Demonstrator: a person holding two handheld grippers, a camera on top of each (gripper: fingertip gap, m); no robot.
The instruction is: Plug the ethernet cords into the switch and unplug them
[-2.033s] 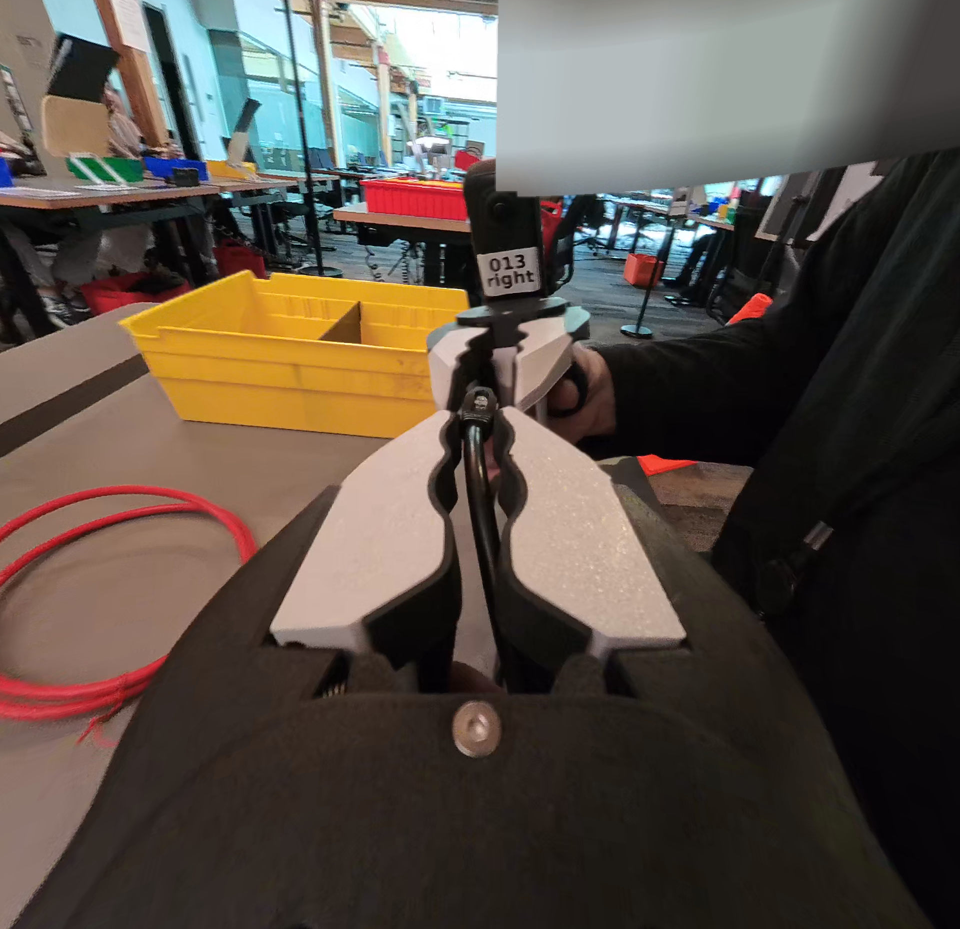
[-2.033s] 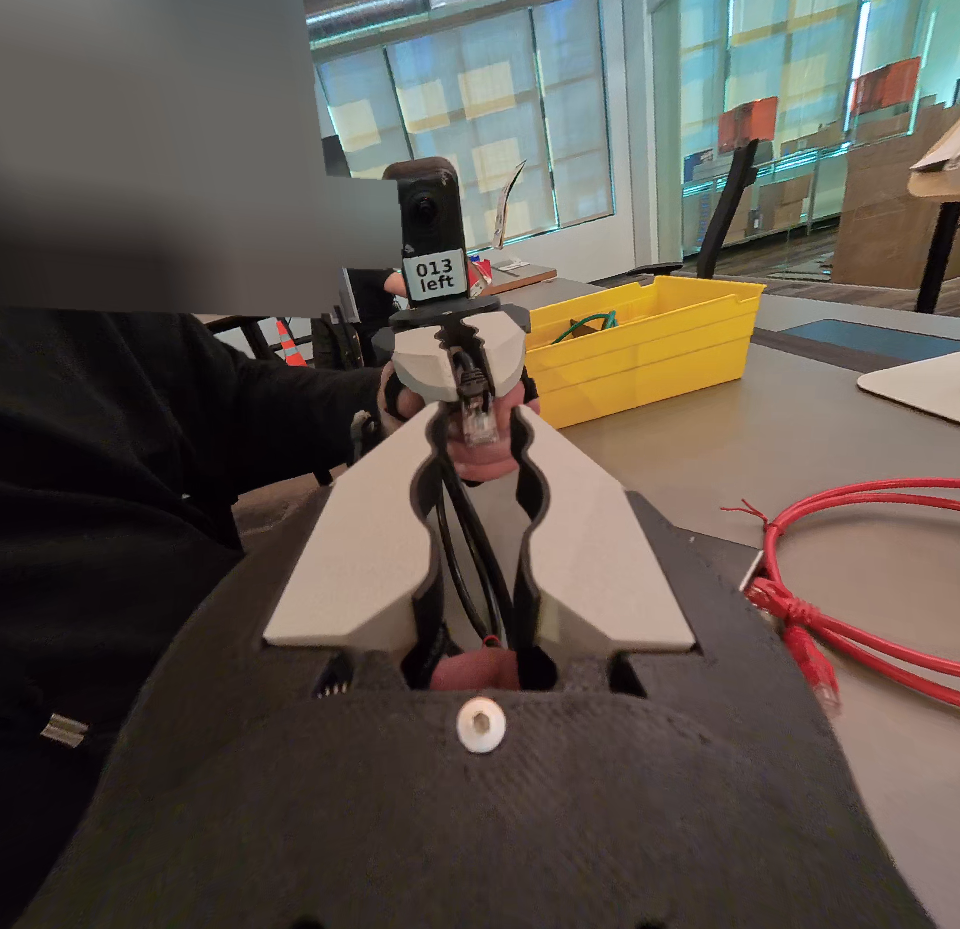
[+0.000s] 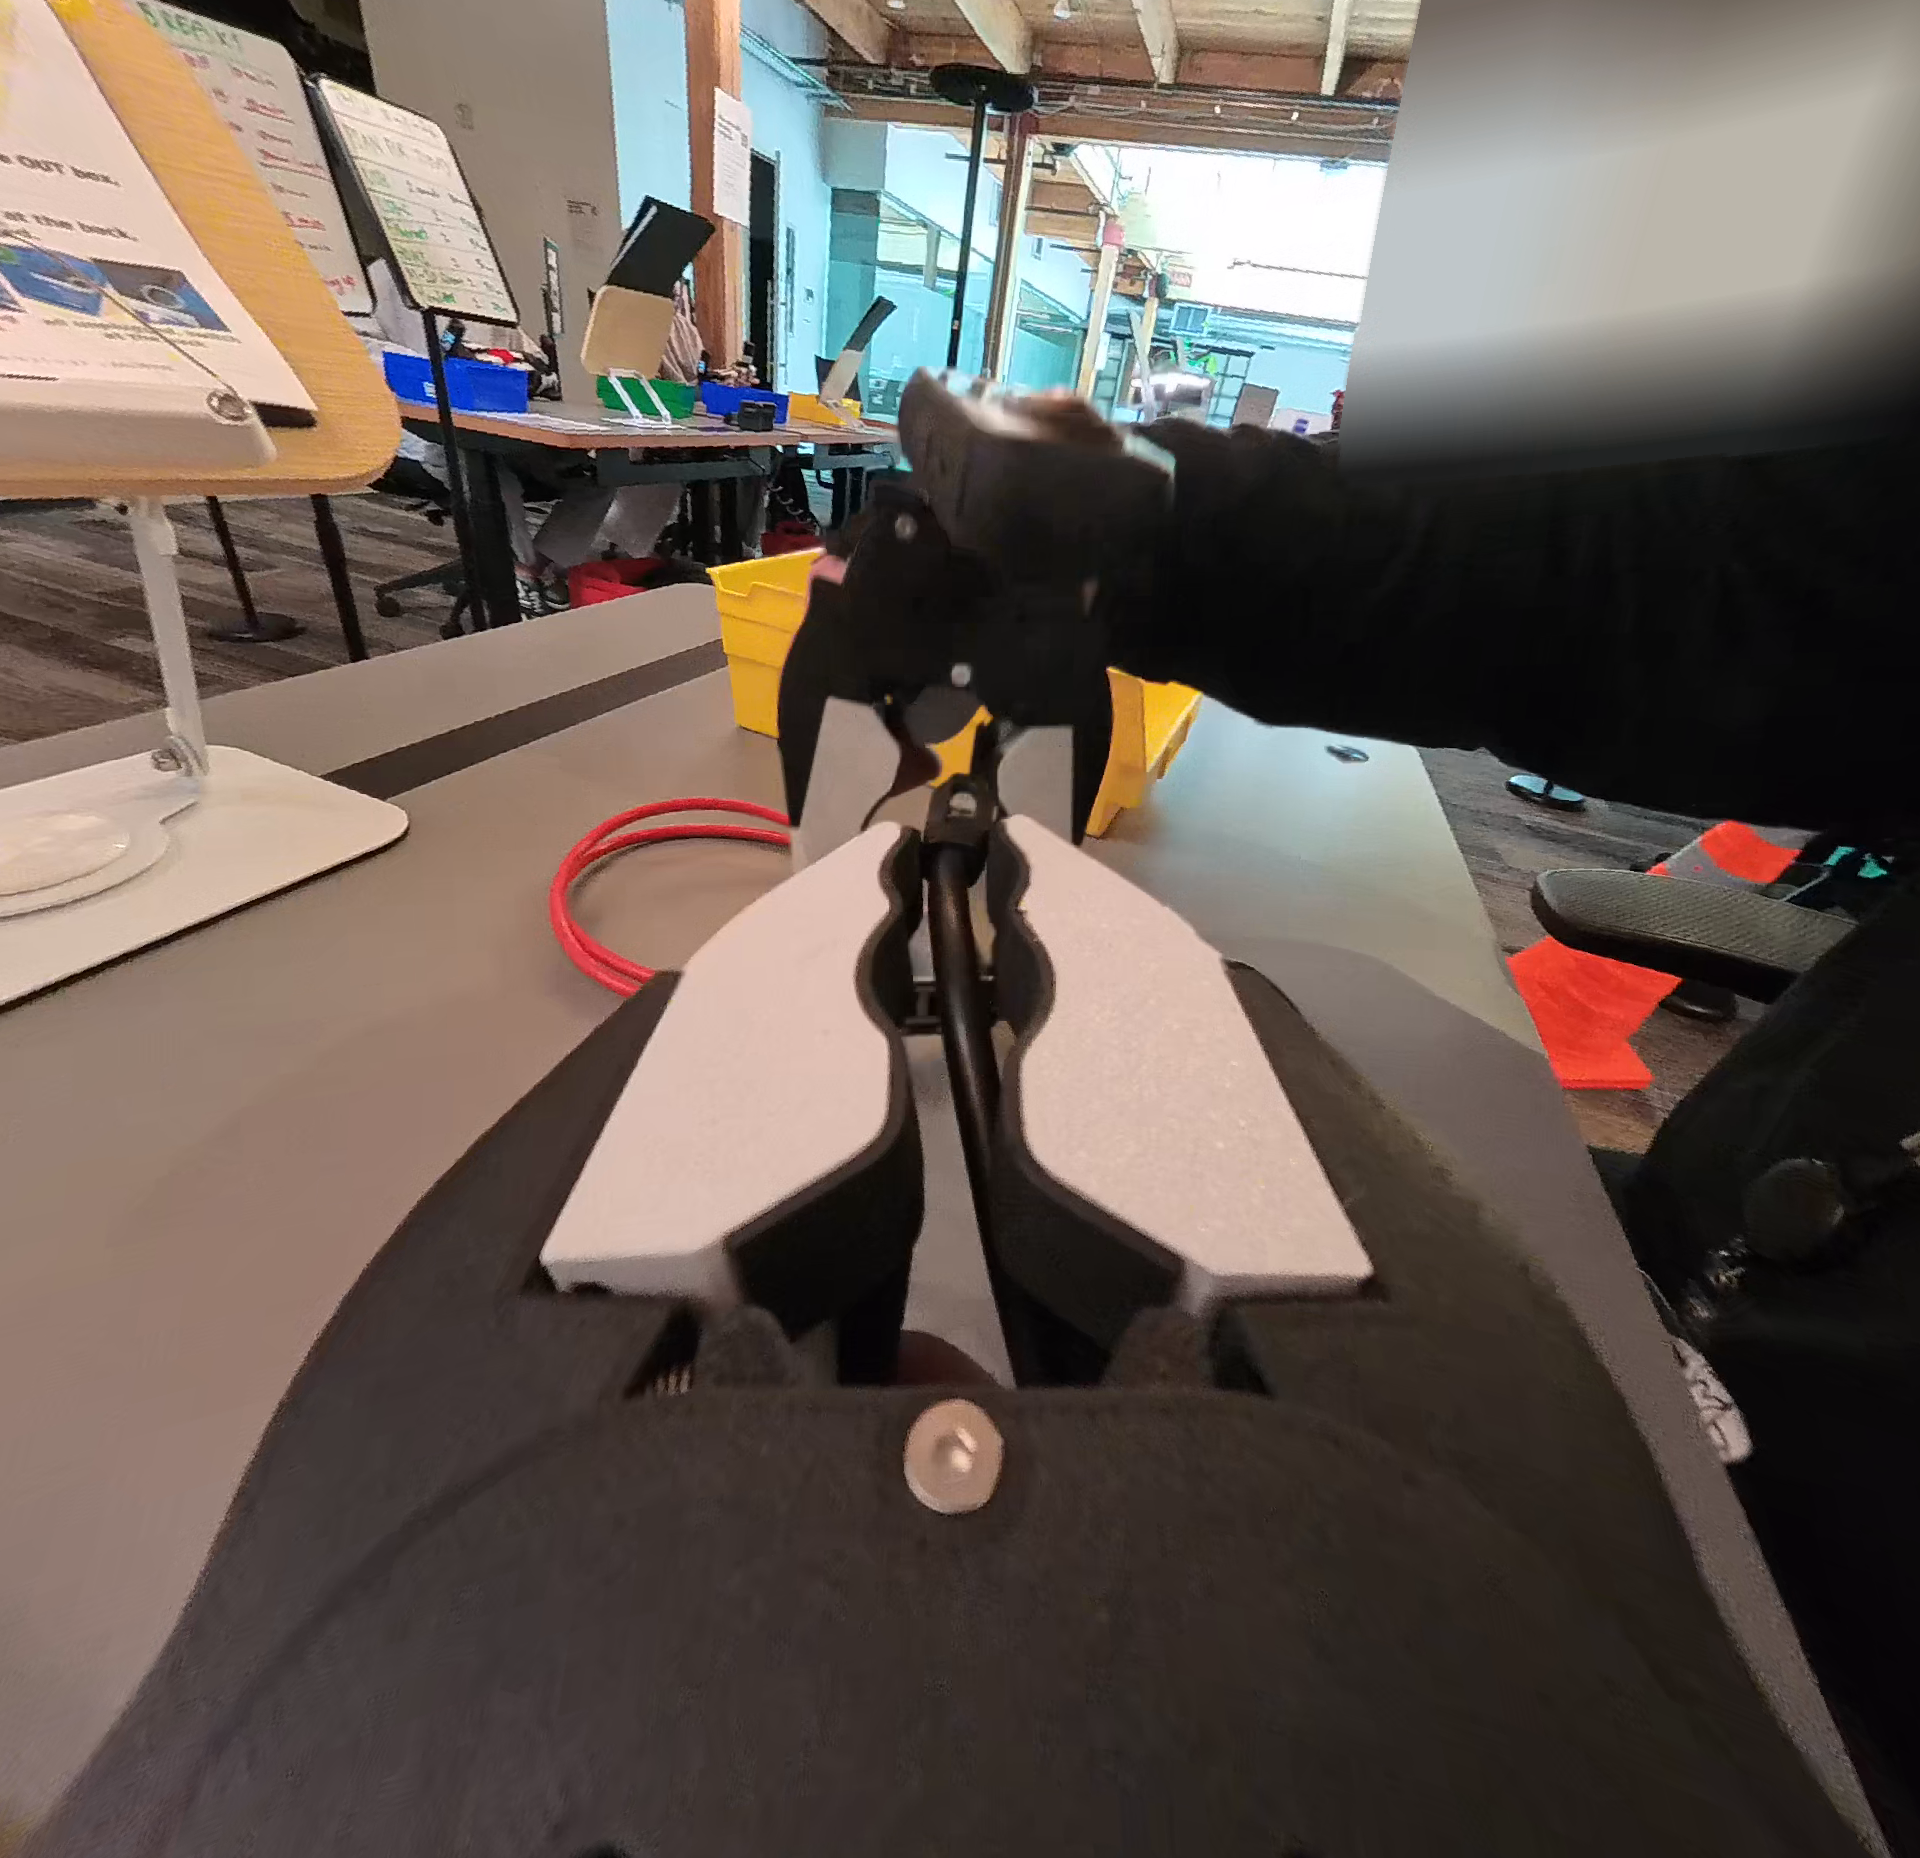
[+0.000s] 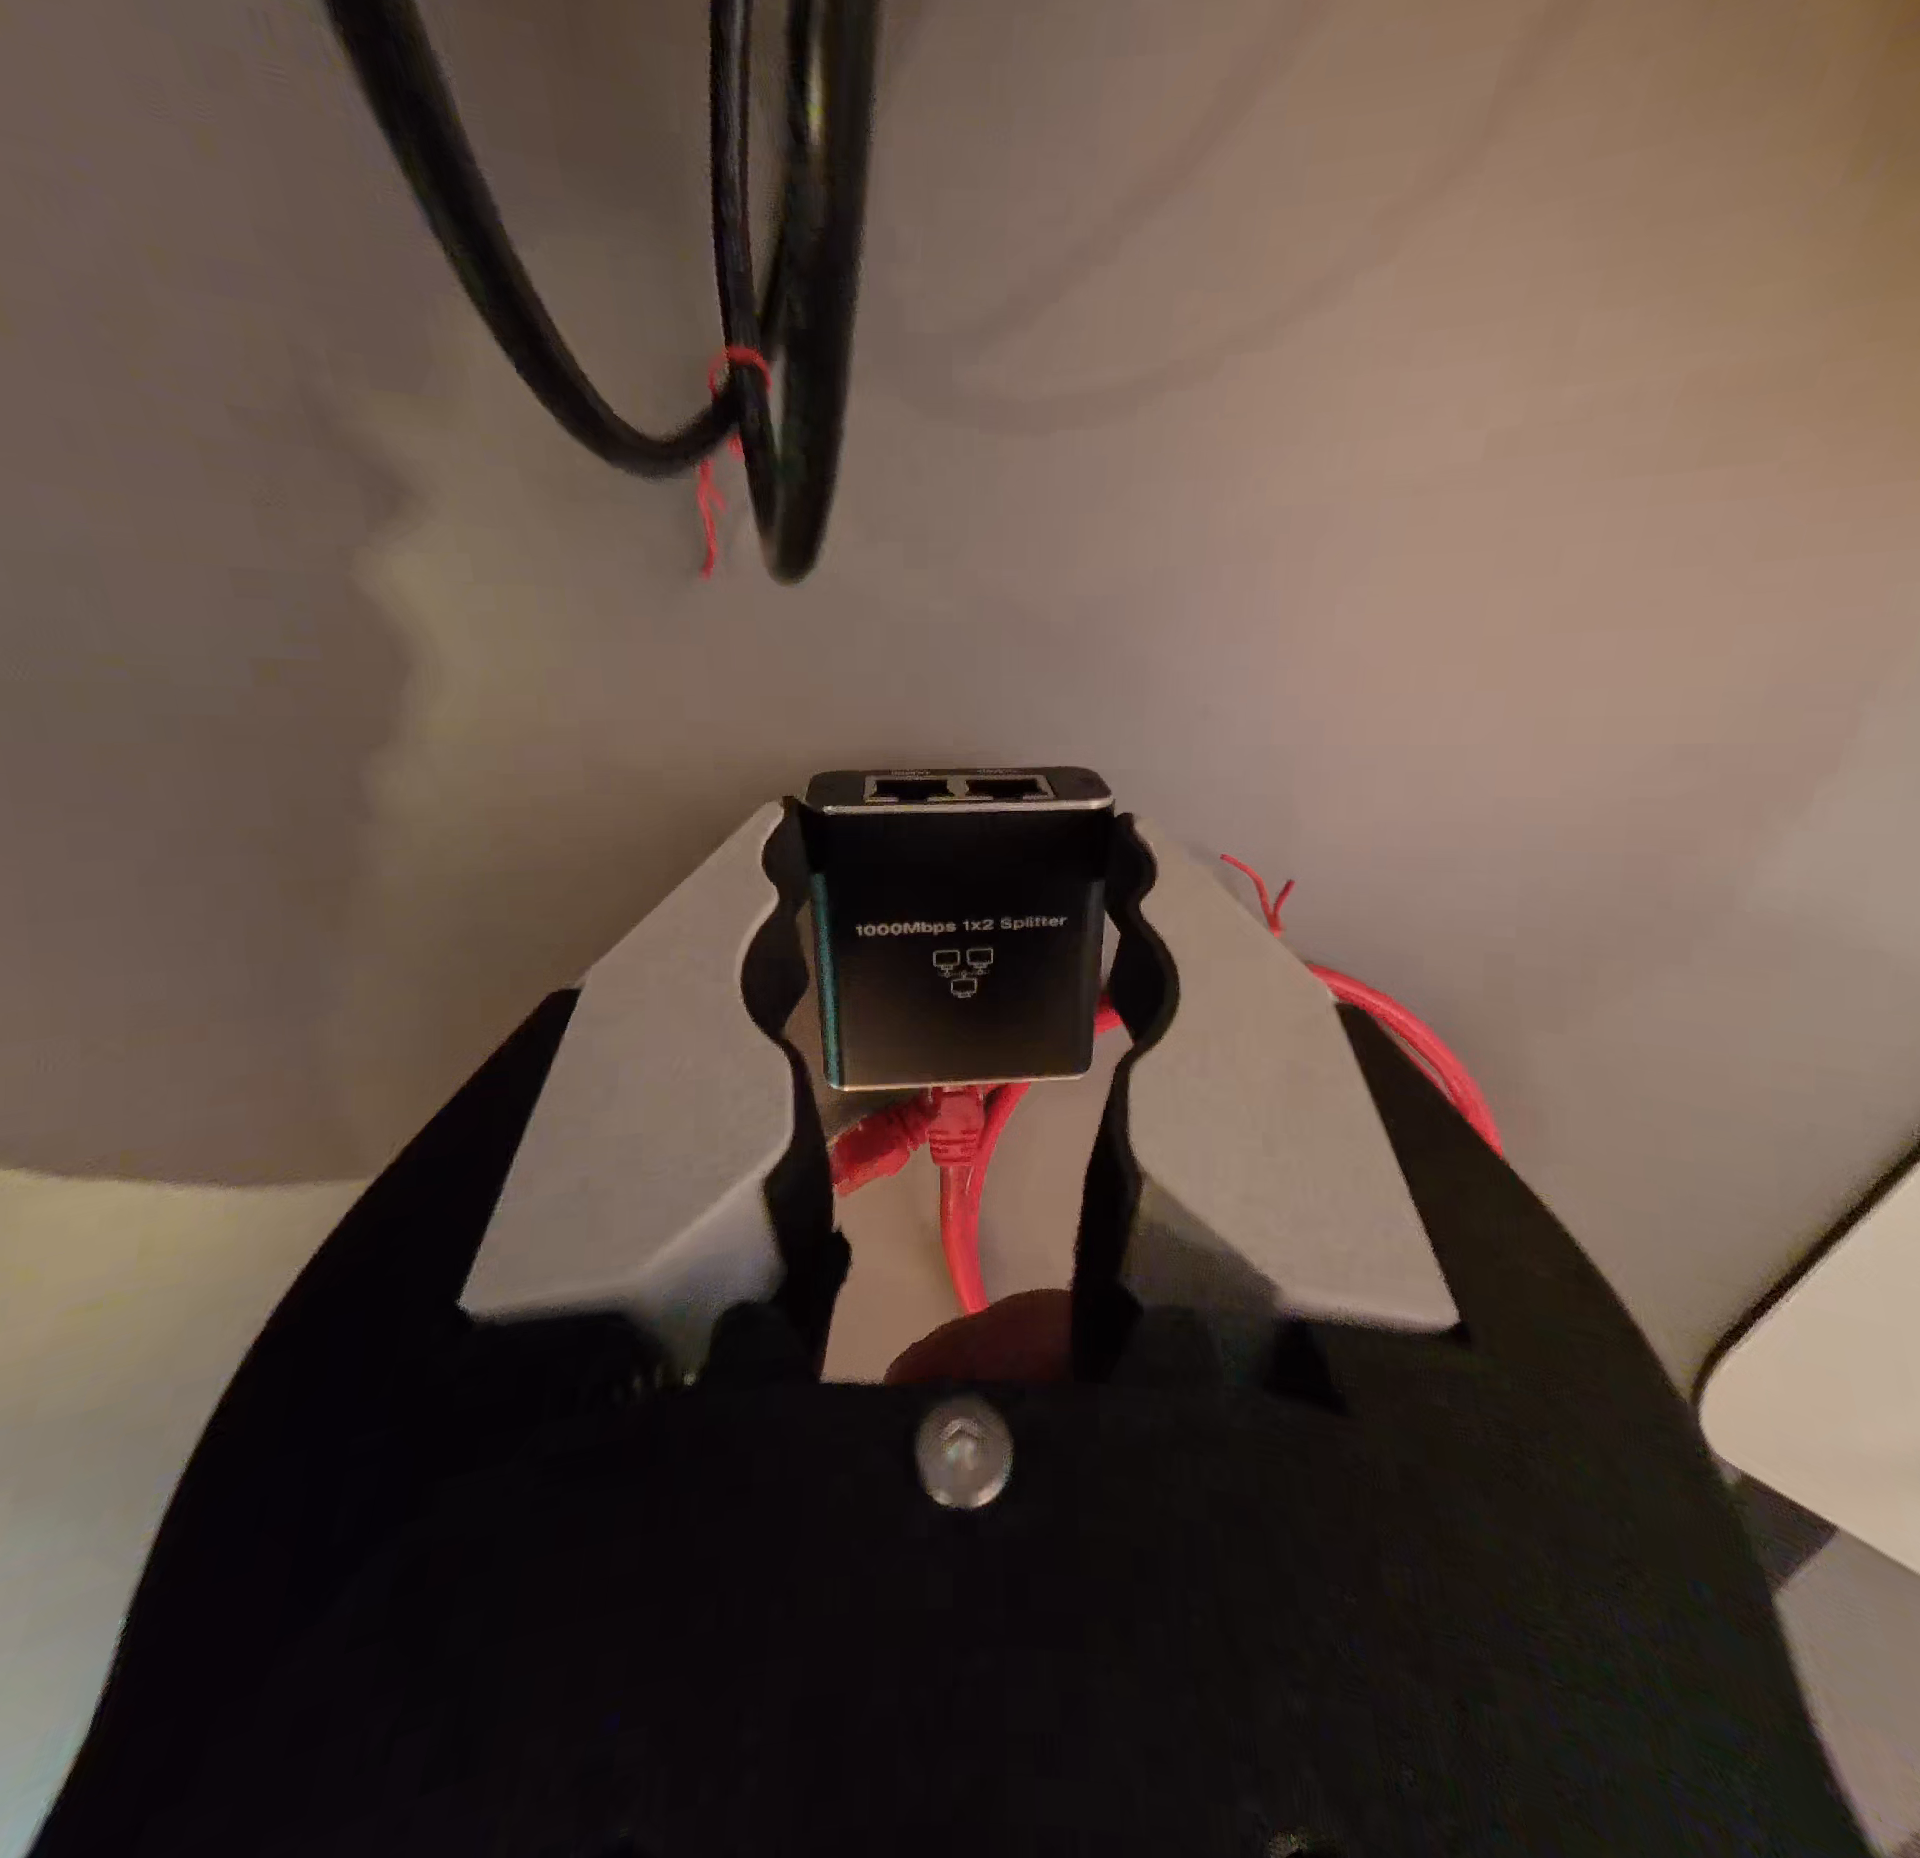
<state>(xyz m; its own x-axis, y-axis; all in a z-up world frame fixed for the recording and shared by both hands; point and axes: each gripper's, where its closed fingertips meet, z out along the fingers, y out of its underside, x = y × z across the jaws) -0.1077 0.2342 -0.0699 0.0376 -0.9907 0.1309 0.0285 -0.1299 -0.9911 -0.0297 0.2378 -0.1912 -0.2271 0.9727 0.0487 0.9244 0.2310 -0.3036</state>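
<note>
My left gripper (image 3: 961, 844) is shut on a black ethernet cord (image 3: 964, 977), with the plug (image 3: 962, 806) sticking out past the fingertips. Just beyond it, my right gripper (image 3: 935, 738) points down at the grey table (image 3: 312, 1081). In the right wrist view, my right gripper (image 4: 956, 821) is closed on the sides of a small black switch (image 4: 956, 998) that lies on the table. Its two empty ports (image 4: 961, 788) face away from me. A red ethernet cord (image 4: 961, 1185) is plugged into its near end. Loops of the black cord (image 4: 769, 354) hang at the top.
A coiled red cord (image 3: 613, 894) lies on the table (image 4: 1351, 458) left of the grippers. A yellow bin (image 3: 764, 634) stands behind them. A white stand base (image 3: 208, 852) with a sign board sits at the left. A person's dark sleeve (image 3: 1455, 603) reaches in from the right. My right fingertips sit around 15 cm from my left ones.
My right gripper has let go of the black cord, turned down to the table and closed on the switch. My left gripper still holds the black cord and now faces the table's far side.
</note>
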